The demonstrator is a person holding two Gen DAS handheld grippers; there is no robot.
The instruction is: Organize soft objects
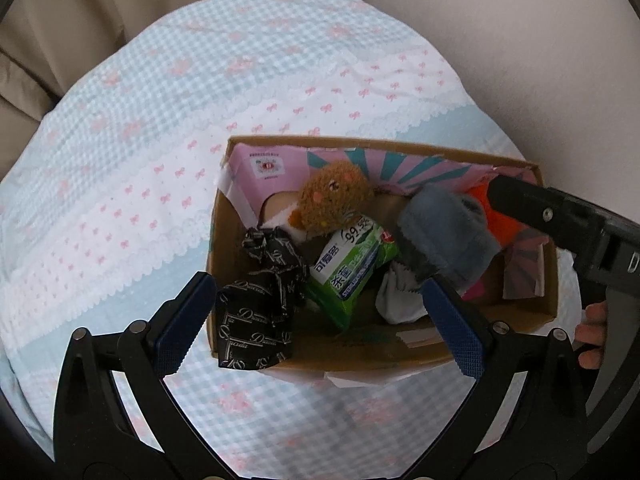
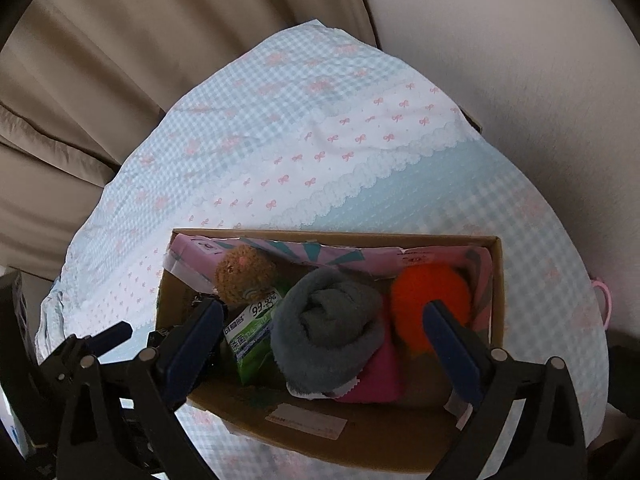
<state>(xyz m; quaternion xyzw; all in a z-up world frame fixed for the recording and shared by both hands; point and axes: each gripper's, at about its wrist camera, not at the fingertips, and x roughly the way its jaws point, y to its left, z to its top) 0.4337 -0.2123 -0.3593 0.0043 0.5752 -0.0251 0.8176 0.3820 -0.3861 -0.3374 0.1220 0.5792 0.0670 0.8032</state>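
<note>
Risk: black patterned cloth [image 1: 260, 304] drapes over the near-left wall of the cardboard box [image 1: 548, 304] — a brush from the left gripper [image 1: 316, 324], jaws wide and empty, could pull it out onto the bedsheet [image 1: 120, 160]. Right gripper [image 2: 324, 344], also spread wide with nothing held, hovers over the grey rolled fleece [image 2: 328, 320], mid-box; a loose pinch might snag the pink cloth [image 2: 380, 376] beneath.
</note>
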